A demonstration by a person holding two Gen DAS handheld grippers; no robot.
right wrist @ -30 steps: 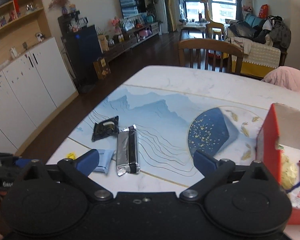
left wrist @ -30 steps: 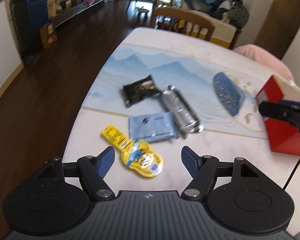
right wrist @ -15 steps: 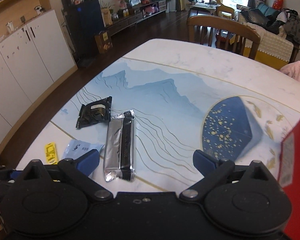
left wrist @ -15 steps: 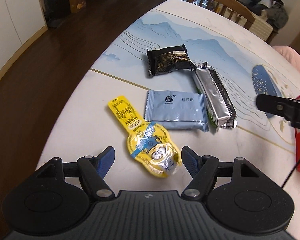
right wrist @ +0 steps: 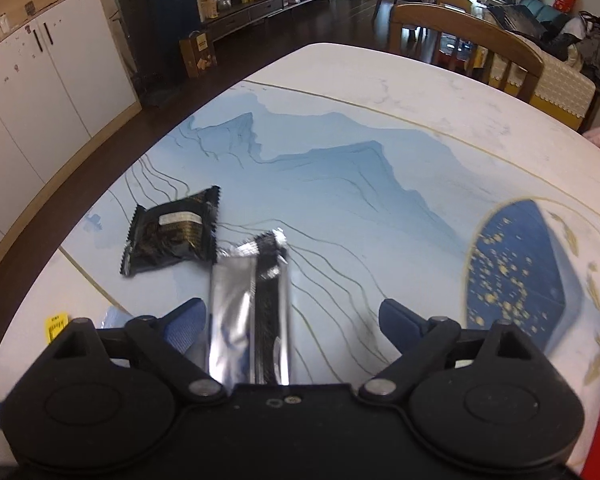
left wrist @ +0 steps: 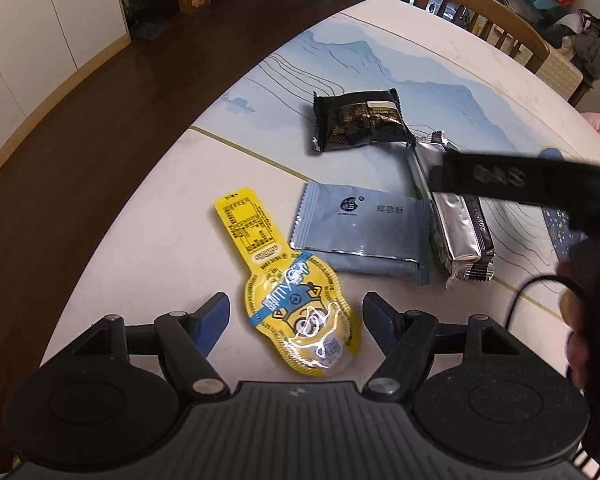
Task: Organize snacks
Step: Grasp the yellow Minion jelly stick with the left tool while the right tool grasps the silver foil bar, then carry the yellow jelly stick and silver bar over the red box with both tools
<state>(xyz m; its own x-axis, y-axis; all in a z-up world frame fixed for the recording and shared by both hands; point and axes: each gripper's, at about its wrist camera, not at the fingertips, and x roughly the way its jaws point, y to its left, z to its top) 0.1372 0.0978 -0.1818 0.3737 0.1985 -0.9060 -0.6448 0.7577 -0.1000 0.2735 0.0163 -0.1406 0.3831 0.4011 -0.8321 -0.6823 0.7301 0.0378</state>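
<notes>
Four snacks lay loose on the desk [left wrist: 380,52]. Your left gripper [left wrist: 296,312] had its jaws apart around the yellow pouch [left wrist: 296,300]; your right gripper [right wrist: 290,316], jaws apart, straddled the silver bar [right wrist: 246,312]. Nothing was sorted yet.

My left gripper [left wrist: 296,314] hangs spread wide around the round end of the yellow cartoon pouch [left wrist: 290,300] on the table [left wrist: 148,216]. Just beyond lie the grey-blue packet [left wrist: 360,236], silver bar [left wrist: 456,228] and black packet [left wrist: 360,120].
</notes>
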